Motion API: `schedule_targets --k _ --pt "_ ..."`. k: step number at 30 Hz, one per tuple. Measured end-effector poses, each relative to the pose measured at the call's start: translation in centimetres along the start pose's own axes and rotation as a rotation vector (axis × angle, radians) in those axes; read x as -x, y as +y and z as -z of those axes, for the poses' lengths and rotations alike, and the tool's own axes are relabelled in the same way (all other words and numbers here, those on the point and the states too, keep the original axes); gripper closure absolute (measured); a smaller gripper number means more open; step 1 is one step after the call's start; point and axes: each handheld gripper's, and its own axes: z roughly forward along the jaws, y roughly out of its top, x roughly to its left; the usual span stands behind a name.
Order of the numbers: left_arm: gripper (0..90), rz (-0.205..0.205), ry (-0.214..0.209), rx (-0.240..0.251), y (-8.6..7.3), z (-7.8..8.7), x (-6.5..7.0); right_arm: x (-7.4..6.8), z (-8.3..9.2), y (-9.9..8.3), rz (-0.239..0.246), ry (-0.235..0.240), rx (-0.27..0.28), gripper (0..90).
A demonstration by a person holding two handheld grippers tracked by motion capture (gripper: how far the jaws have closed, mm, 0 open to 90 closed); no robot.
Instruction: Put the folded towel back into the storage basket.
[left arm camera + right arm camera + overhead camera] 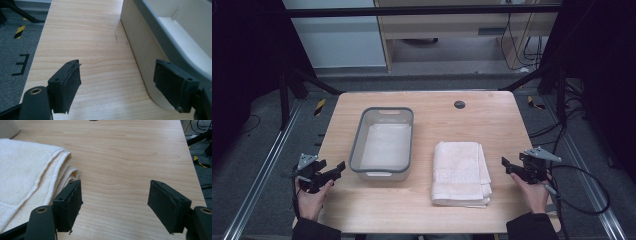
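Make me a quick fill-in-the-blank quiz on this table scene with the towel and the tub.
1. The folded towel lies to the ___ of the grey-rimmed tub in the high view.
2. The tub holds ___.
3. Both the left claw and the right claw have their jaws ___.
4. The tabletop is made of ___.

Missing words: right; nothing; open; wood

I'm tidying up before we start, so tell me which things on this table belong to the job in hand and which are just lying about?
In the job:
folded towel, beside the open right gripper
grey-rimmed tub, empty, beside the open left gripper

Lying about:
dark round cap set in the table, at its far edge
cables off the table's right side
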Motion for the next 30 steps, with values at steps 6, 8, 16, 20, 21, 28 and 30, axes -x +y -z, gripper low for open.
schedule_targets --k 6,8,16,20,21,28,30 --pt "23.6 -0.010 -0.014 0.033 0.4 1.0 0.5 -0.5 0.3 0.3 0.018 0.014 0.014 26.9" --pt "24.8 -0.014 -0.020 0.039 0.5 1.2 0.8 -0.7 0.5 0.4 0.019 0.021 0.018 26.9" --pt "27.2 -0.004 -0.017 0.059 0.8 1.6 1.0 -1.0 1.1 0.9 0.006 0.042 0.049 28.9" --pt "28.7 0.004 -0.027 0.077 1.2 2.0 1.3 -1.1 1.1 1.1 0.009 0.053 0.050 29.1" --pt "28.8 0.003 -0.034 0.088 1.4 2.2 1.6 -1.2 1.1 1.3 0.016 0.060 0.047 29.1" --pt "30.2 0.005 -0.056 0.105 1.7 2.6 2.3 -1.3 1.4 1.8 0.020 0.076 0.061 29.4" --pt "31.1 0.001 -0.061 0.108 1.8 2.7 2.5 -1.4 1.5 2.0 0.016 0.082 0.068 29.6"
